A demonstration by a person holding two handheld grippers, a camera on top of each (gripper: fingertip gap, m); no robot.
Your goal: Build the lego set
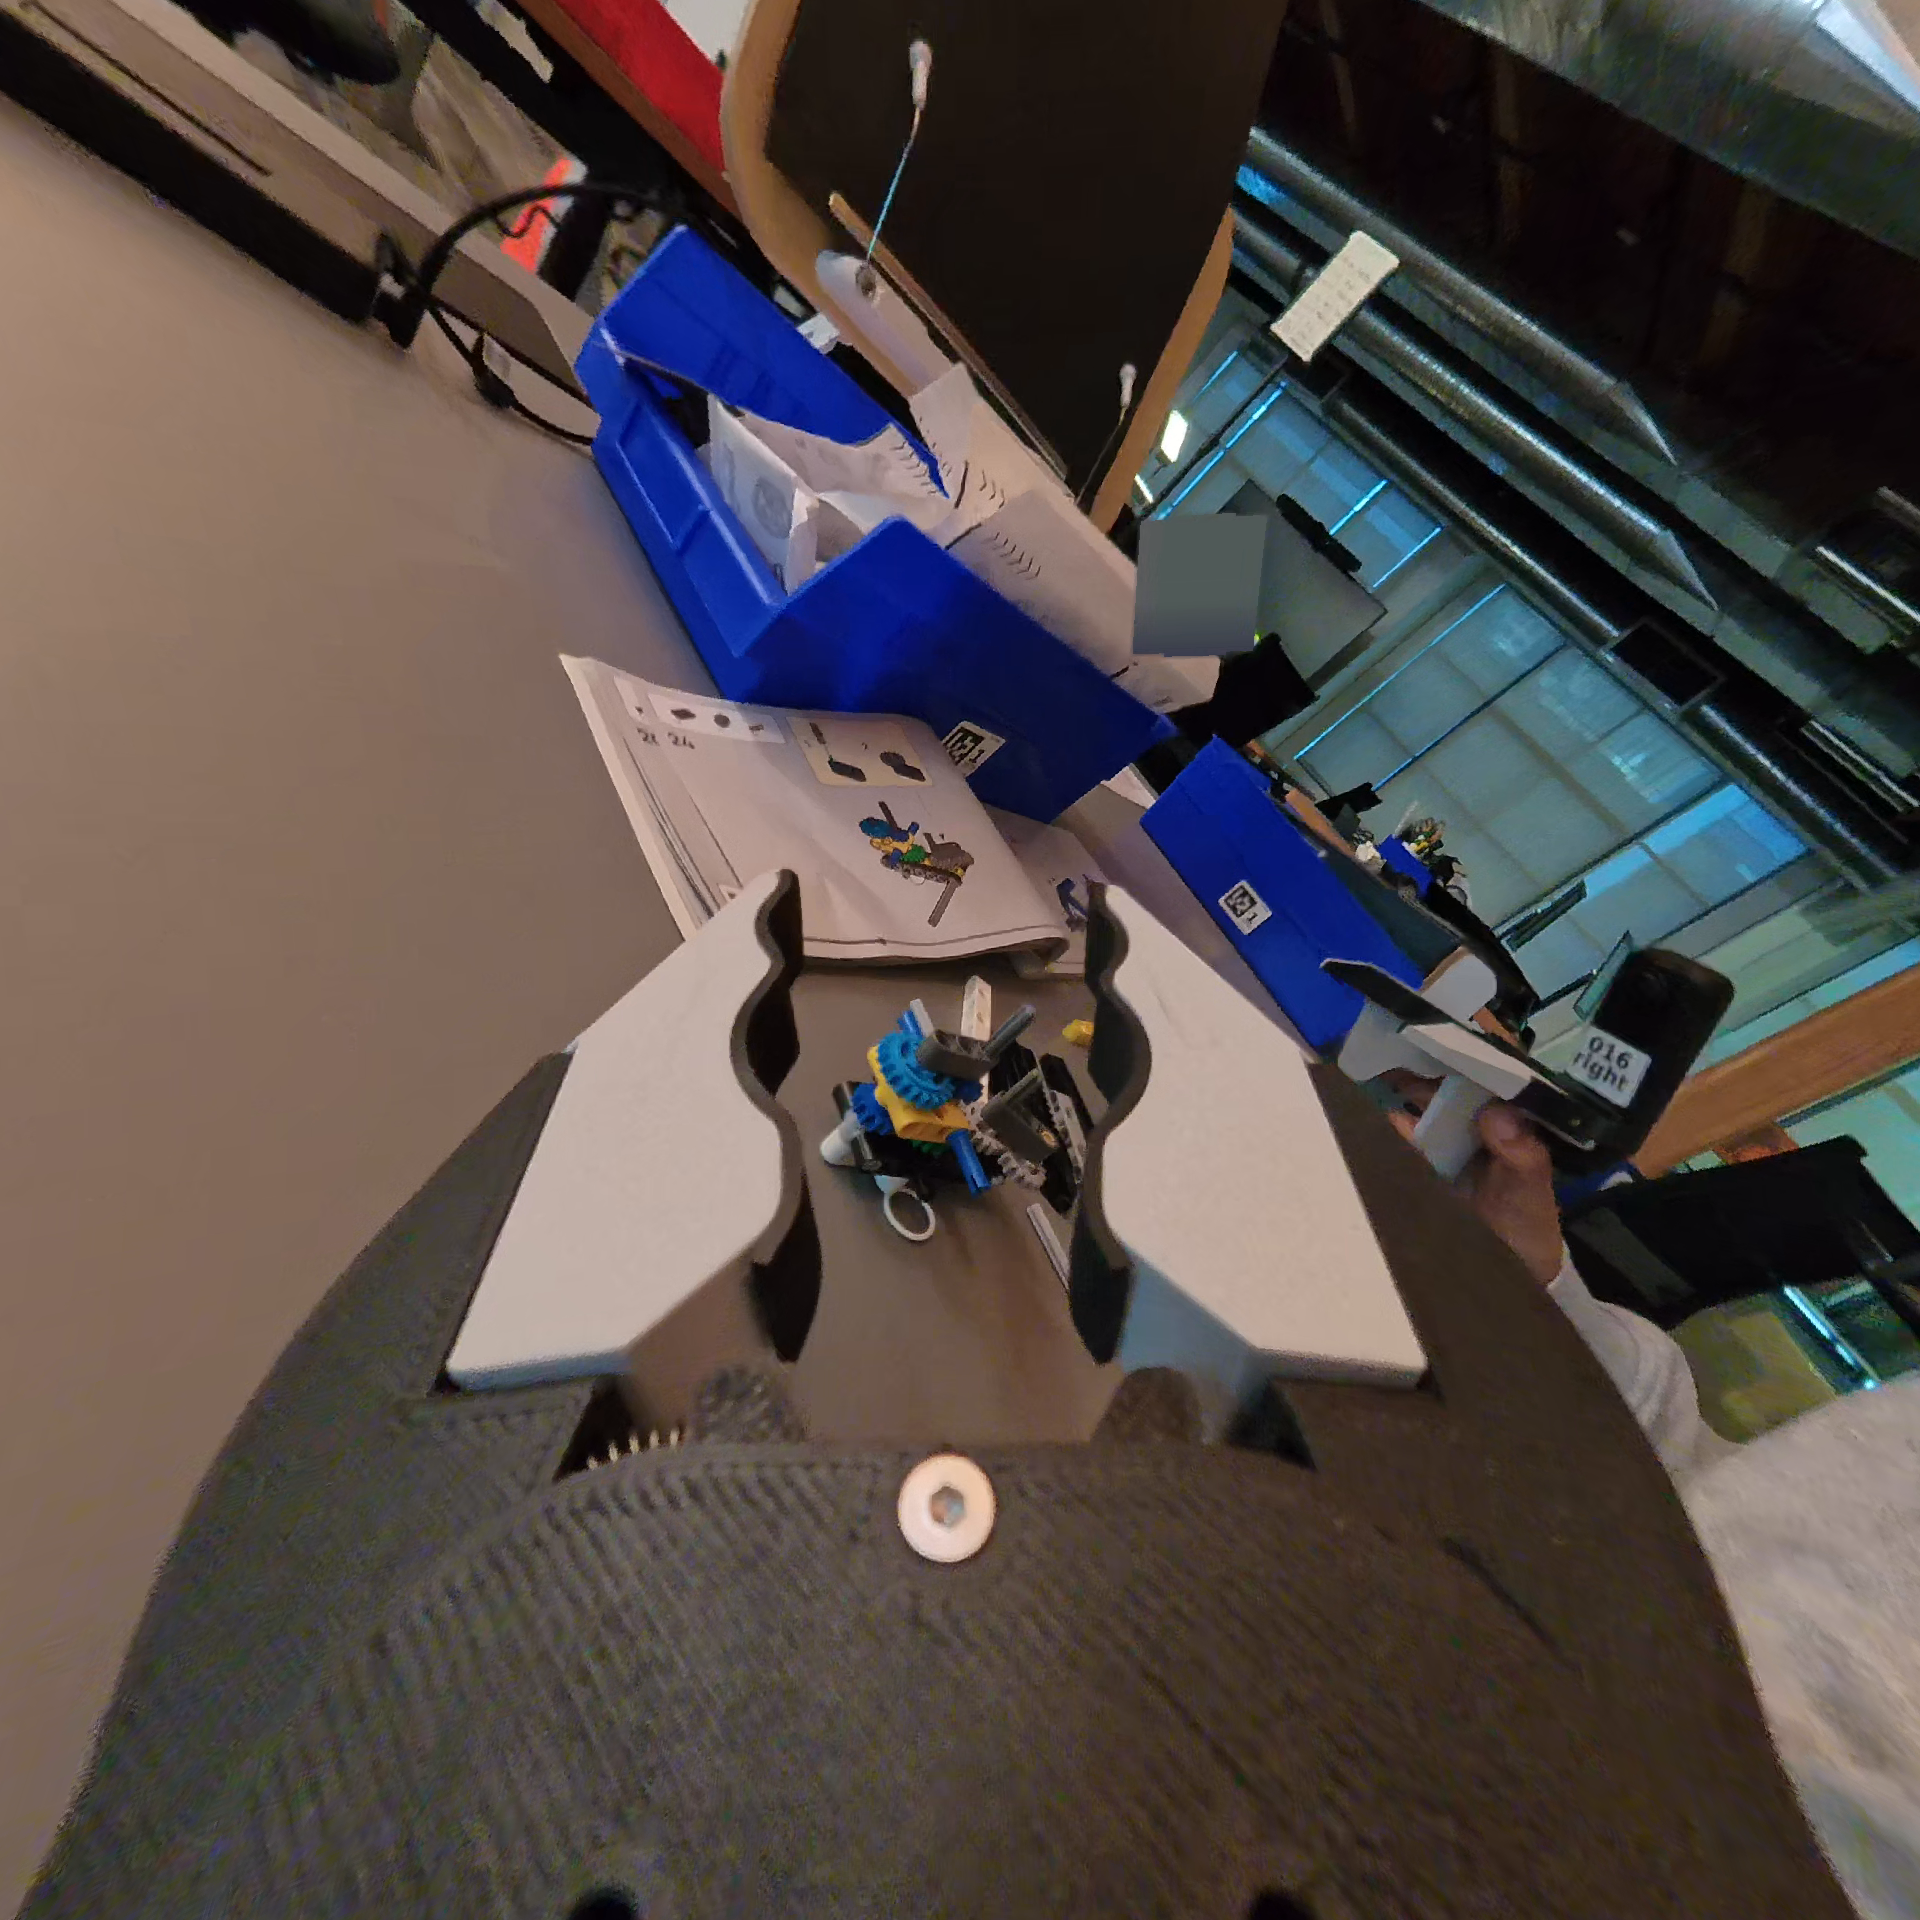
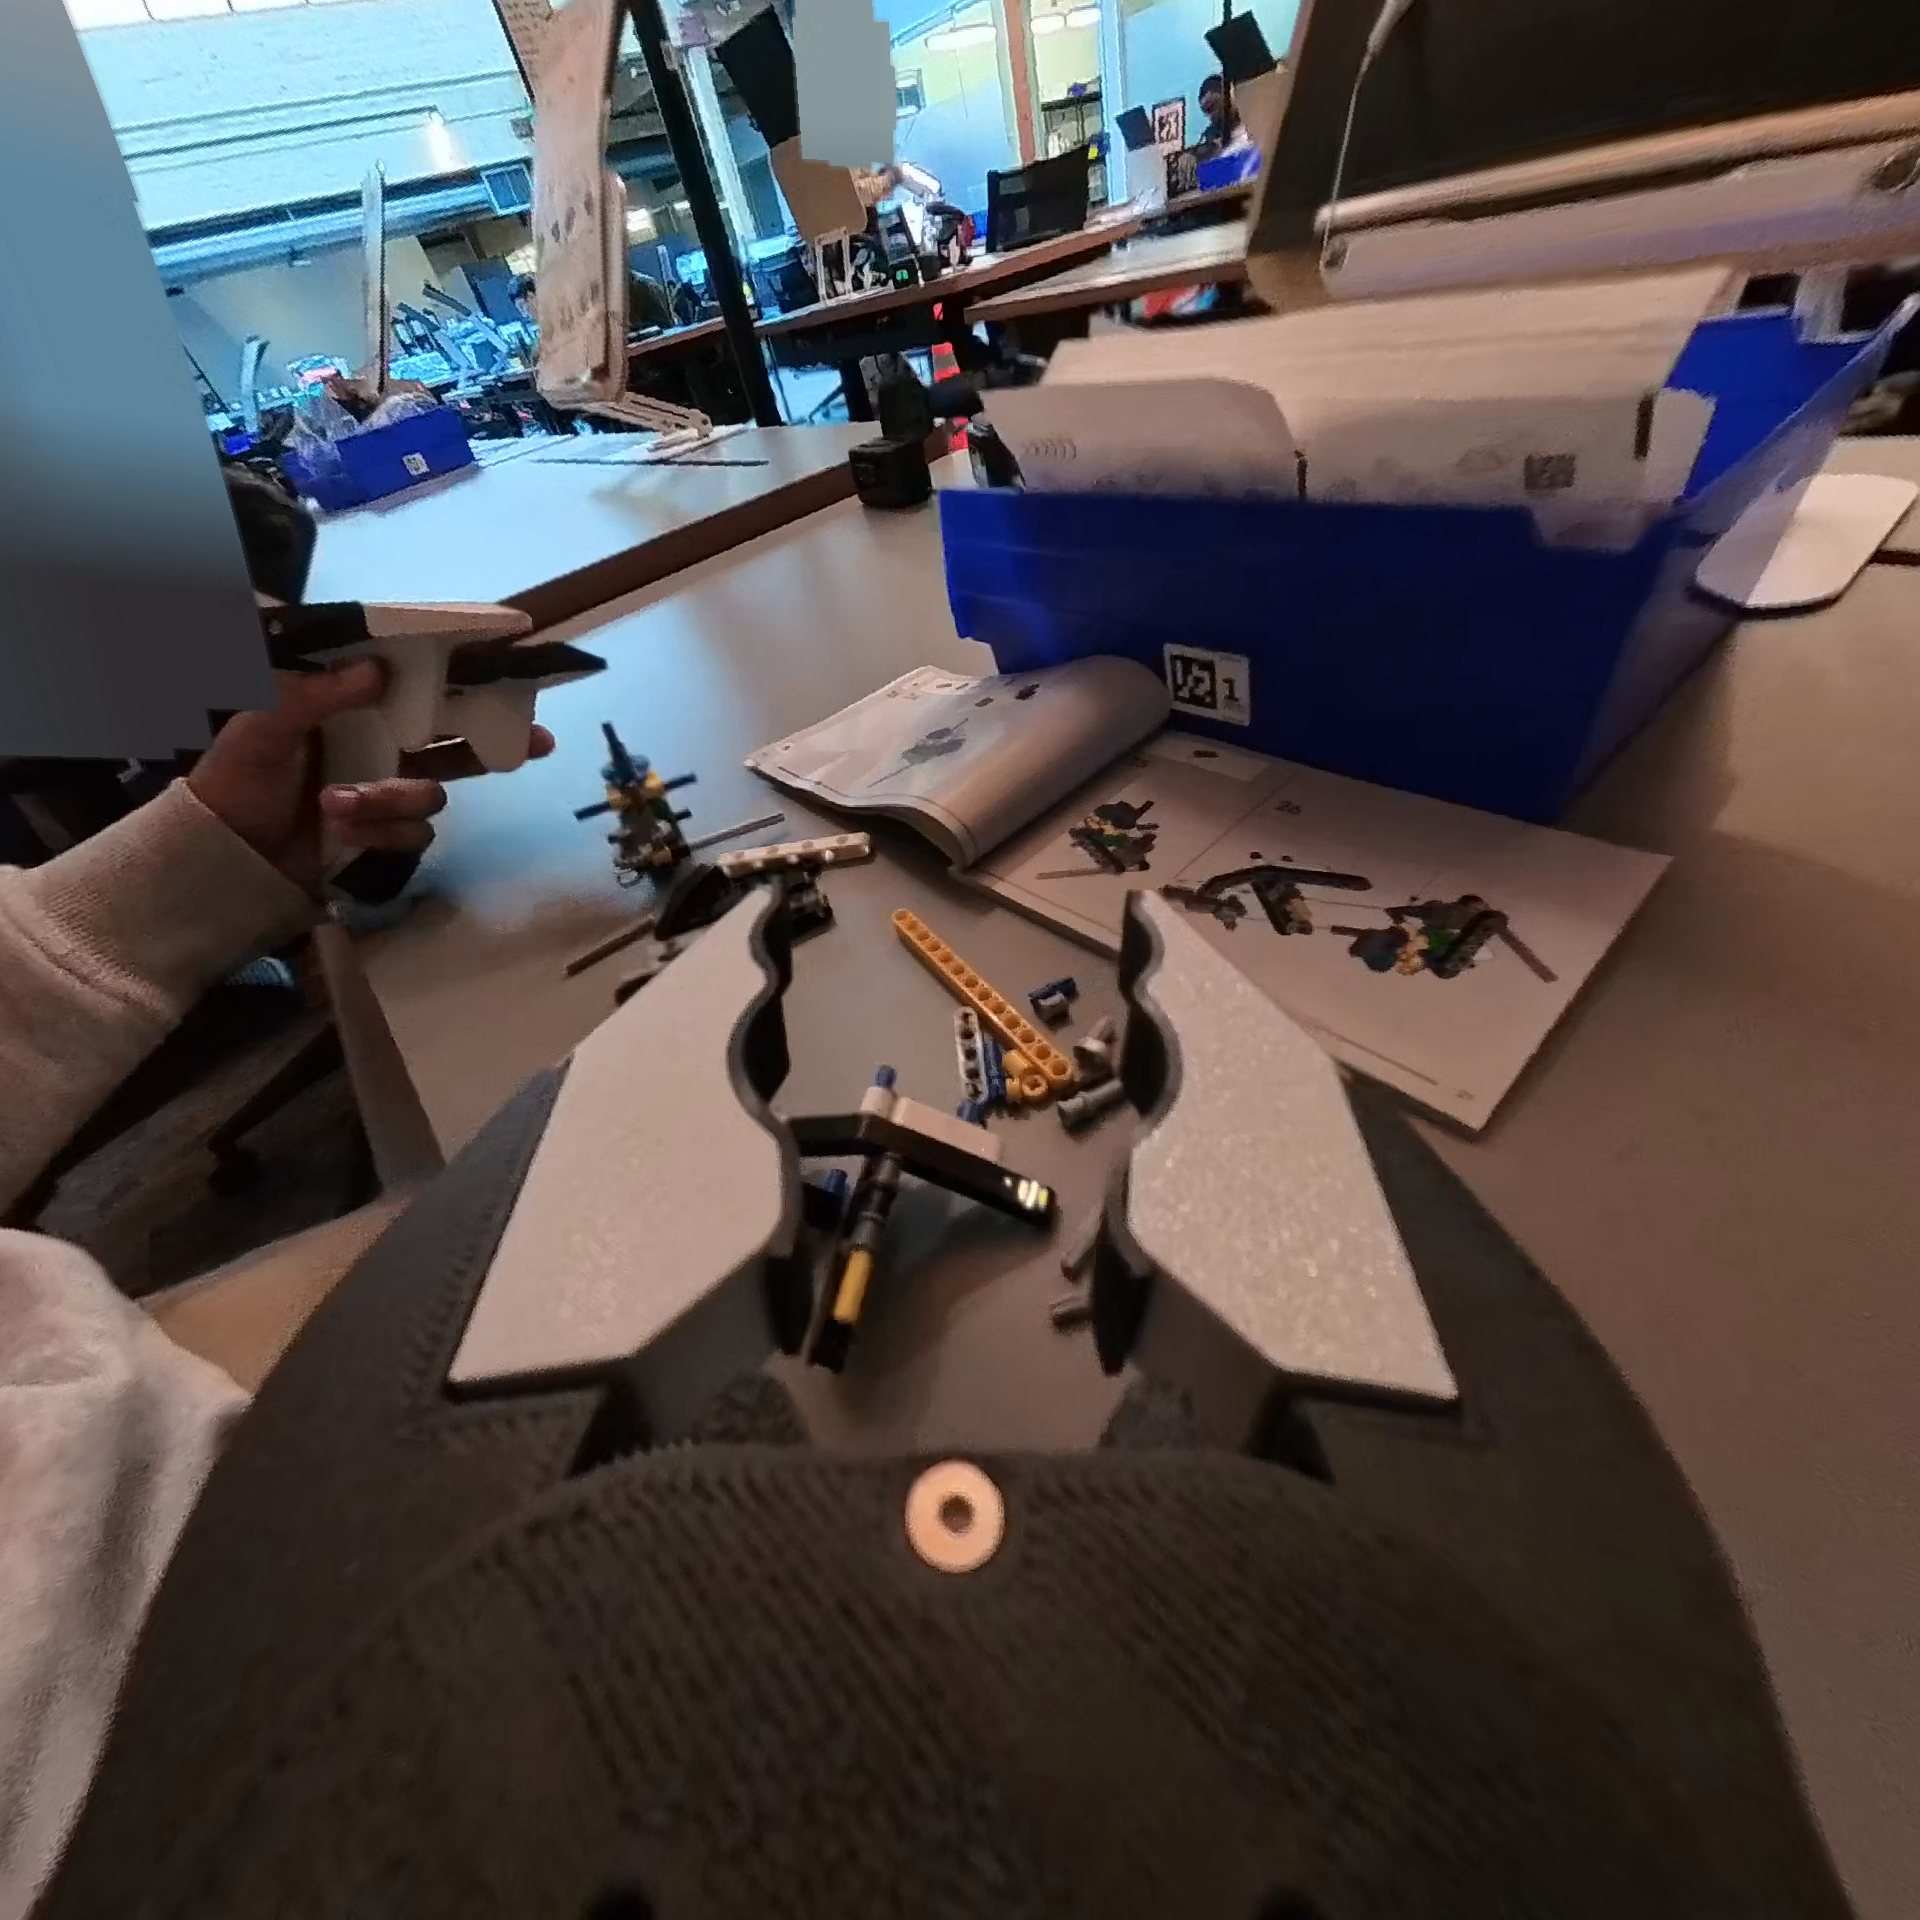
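In the left wrist view my left gripper [image 1: 940,914] is open and empty, just above the grey table. A part-built lego assembly [image 1: 935,1112] with blue gears, yellow and black parts stands between its fingers, apart from both. It also shows in the right wrist view [image 2: 639,810]. My right gripper [image 2: 951,914] is open and empty over loose parts: a black and grey sub-assembly [image 2: 914,1143] with a yellow-tipped axle, a long yellow beam [image 2: 982,997] and small grey and blue pins. Each gripper shows in the other's view, the right [image 1: 1361,1013] and the left [image 2: 551,701], each held by a hand.
An open instruction booklet [image 2: 1299,883] lies behind the parts and also shows in the left wrist view [image 1: 831,831]. A blue bin [image 2: 1351,623] of paper bags stands behind it. A second blue bin [image 1: 1268,883] stands at the right. A grey beam [image 2: 795,852] lies near the assembly. Across from one pair of fingers to the other is roughly 30 centimeters.
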